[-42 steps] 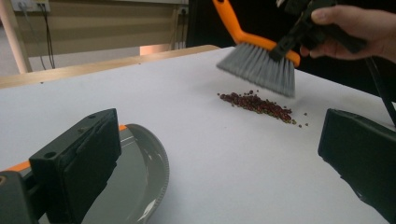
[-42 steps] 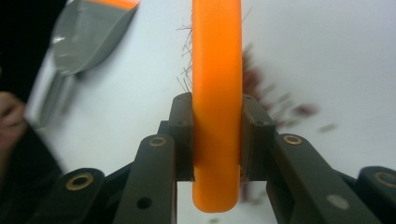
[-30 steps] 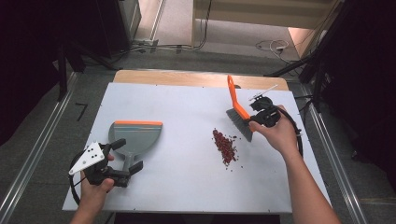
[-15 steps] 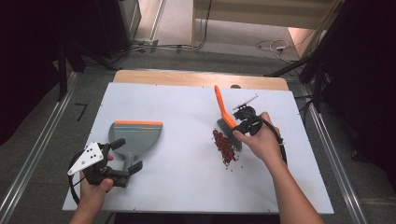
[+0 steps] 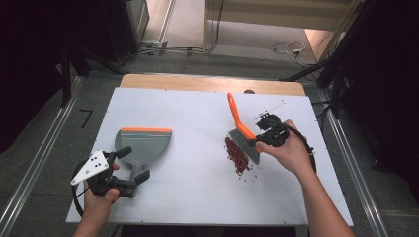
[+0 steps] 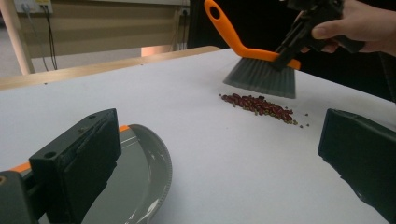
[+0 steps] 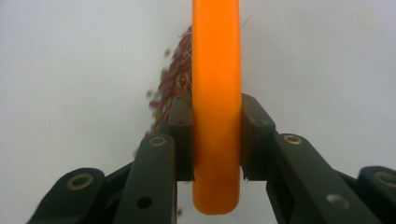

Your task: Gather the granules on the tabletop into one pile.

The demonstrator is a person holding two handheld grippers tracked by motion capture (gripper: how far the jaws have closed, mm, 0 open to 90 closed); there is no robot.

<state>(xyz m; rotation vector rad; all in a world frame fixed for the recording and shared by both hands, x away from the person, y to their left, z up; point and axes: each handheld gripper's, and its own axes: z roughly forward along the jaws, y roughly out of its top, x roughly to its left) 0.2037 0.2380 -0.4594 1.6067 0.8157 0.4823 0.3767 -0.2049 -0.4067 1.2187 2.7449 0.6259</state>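
A grey dustpan (image 5: 146,143) with an orange front lip lies at the left of the white table (image 5: 188,118). My left gripper (image 5: 129,166) sits at its handle end, jaws wide open; one jaw hangs over the pan (image 6: 140,177) in the left gripper view. My left gripper (image 6: 224,144) looks across at a line of small red beans (image 6: 259,103). My right gripper (image 5: 260,140) is shut on the orange back of a hand brush (image 5: 236,113). Its grey bristles (image 5: 245,143) stand at the right edge of the bean pile (image 5: 237,156). The right gripper (image 7: 217,137) clamps the orange brush (image 7: 216,70) from both sides.
A wooden strip (image 5: 207,83) runs along the table's far edge. Cables (image 5: 276,48) lie on the floor beyond it. Metal rails (image 5: 39,163) flank the table, and dark stands rise at both sides. A few stray beans (image 5: 247,173) lie in front of the pile.
My right gripper has carried the brush leftward and down, from the table's right side to the right edge of the beans. The left gripper and dustpan have stayed put.
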